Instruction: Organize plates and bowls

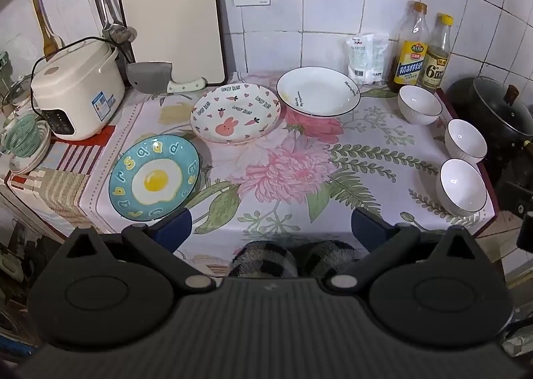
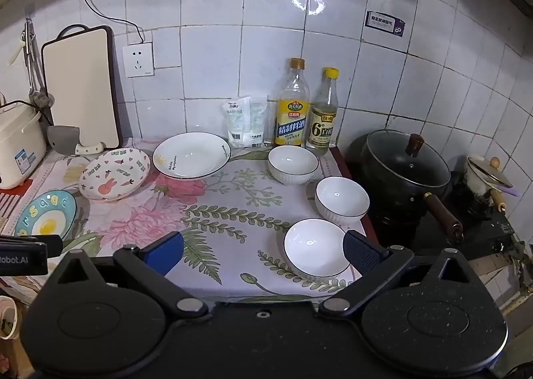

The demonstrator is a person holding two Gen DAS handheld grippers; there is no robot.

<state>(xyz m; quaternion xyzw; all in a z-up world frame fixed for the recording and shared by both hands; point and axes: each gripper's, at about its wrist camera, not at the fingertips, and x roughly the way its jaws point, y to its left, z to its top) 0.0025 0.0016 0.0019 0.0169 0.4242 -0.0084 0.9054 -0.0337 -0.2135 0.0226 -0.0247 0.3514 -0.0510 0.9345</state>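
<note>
Presently we log the counter from left to right. At 9 o'clock of the floral cloth [image 1: 283, 179] sits the rice cooker [image 1: 78, 89], with the cutting board [image 1: 171, 17] leaning on the wall behind it and a cleaver [image 1: 156, 79] at its foot. Just beside, at 8 o'clock, lies the egg plate [image 1: 155, 177]; at 11 o'clock the bunny plate [image 1: 235, 112]; at 12 o'clock the white plate [image 1: 318, 91], its rim close to the bunny plate's. The three plates lie flat and unstacked. Behind, at 1 o'clock, stand two bottles [image 1: 423, 49] and a salt bag [image 1: 366, 57]. Along the right edge, from 2 to 4 o'clock, we note three white bowls in a row: far bowl [image 2: 293, 164], middle bowl [image 2: 341, 200], near bowl [image 2: 316, 247], each upright, apart from the others. A black pot [image 2: 404, 166] sits beyond the edge at 3 o'clock.

Our left gripper [image 1: 271, 227] hovers at 6 o'clock, jaws spread wide, holding nothing. Our right gripper [image 2: 263, 252] likewise stands released, its right finger [image 2: 361, 250] just beside the near bowl; contact we cannot tell.
</note>
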